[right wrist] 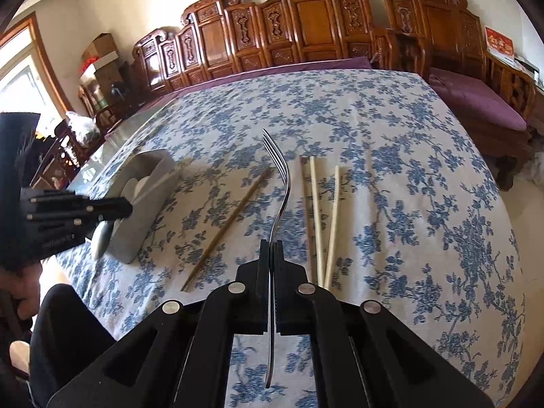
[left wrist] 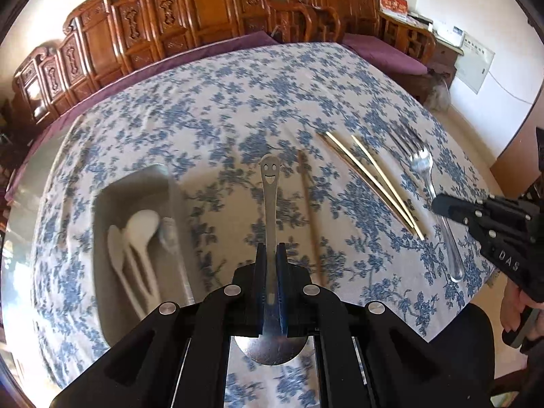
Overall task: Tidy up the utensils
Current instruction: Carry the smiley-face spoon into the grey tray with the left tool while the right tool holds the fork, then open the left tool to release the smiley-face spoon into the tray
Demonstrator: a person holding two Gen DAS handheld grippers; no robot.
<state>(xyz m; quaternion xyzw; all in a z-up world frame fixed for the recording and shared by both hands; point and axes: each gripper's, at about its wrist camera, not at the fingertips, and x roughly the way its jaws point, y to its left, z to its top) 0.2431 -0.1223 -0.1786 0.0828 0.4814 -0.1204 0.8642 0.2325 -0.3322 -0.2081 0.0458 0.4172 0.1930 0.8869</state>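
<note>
My left gripper [left wrist: 271, 255] is shut on a steel spoon [left wrist: 270, 200] with a smiley face cut into its handle end, held above the table with the bowl toward the camera. My right gripper [right wrist: 271, 251] is shut on a steel fork [right wrist: 280, 183], tines pointing away. In the left wrist view the right gripper [left wrist: 442, 204] and the fork [left wrist: 428, 176] show at the right. A grey tray [left wrist: 136, 187] at the left holds white spoons [left wrist: 136, 238]. In the right wrist view the tray [right wrist: 142, 204] sits at the left, behind the left gripper [right wrist: 122, 209].
A dark chopstick [left wrist: 309, 210] and pale chopsticks [left wrist: 374, 183] lie on the blue floral tablecloth [left wrist: 238, 102]. They also show in the right wrist view as a dark chopstick [right wrist: 227, 227] and a pale pair [right wrist: 323, 221]. Carved wooden chairs [right wrist: 306, 34] stand behind the table.
</note>
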